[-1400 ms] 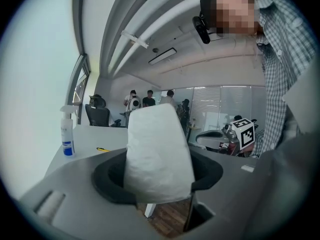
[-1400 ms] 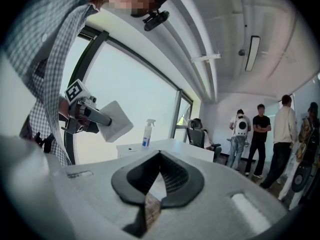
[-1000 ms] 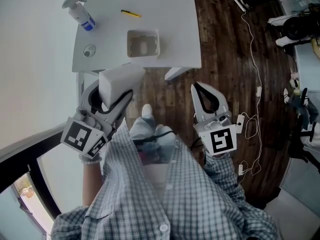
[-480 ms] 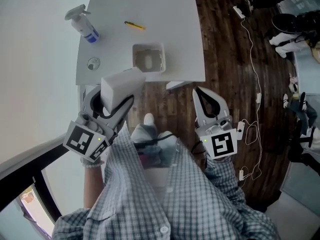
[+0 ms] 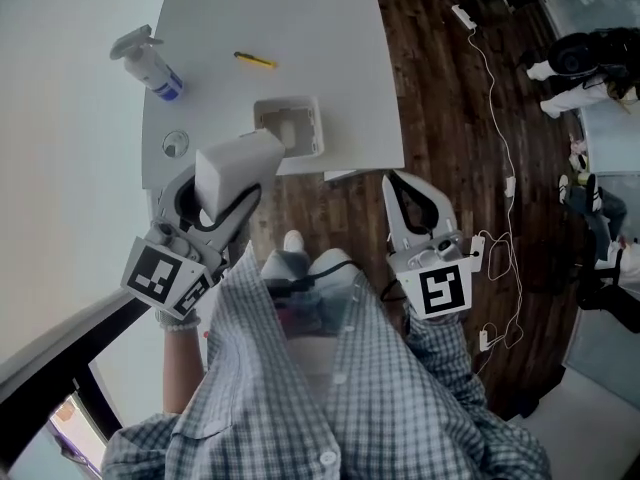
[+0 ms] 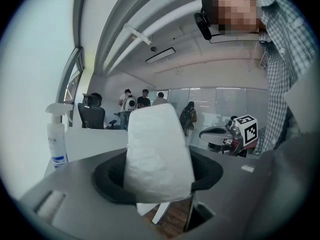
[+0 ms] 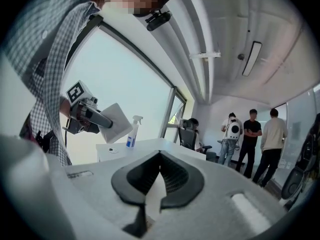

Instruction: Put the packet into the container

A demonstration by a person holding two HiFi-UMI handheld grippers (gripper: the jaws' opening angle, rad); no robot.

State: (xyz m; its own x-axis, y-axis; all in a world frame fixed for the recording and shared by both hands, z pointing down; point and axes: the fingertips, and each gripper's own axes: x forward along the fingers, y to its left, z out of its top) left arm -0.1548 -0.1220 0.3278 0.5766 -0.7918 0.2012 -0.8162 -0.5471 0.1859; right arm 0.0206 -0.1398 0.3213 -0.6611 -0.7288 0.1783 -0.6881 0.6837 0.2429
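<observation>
Progress stands at the carrying stage. We have the packet (image 5: 238, 163) pinched in the left claw (image 5: 222, 200), whose jaws are spread wide around the white pack and press on both its sides, so the pick-up is done. The packet hangs in the air at the near edge of the surface (image 5: 300, 28). The container (image 5: 314, 126) sits just beyond it at about one o'clock, open-topped and, as far as we can see, empty. From the head view the pack's far corner only overlaps the container's near rim, and none of it is inside yet.

What is left, in our judgement, is to bring the pack over the opening, lower it in and let go. The right claw (image 5: 412, 208), at three o'clock from the left one and over the wooden floor (image 5: 450, 118), has its jaws pressed together on nothing.
</observation>
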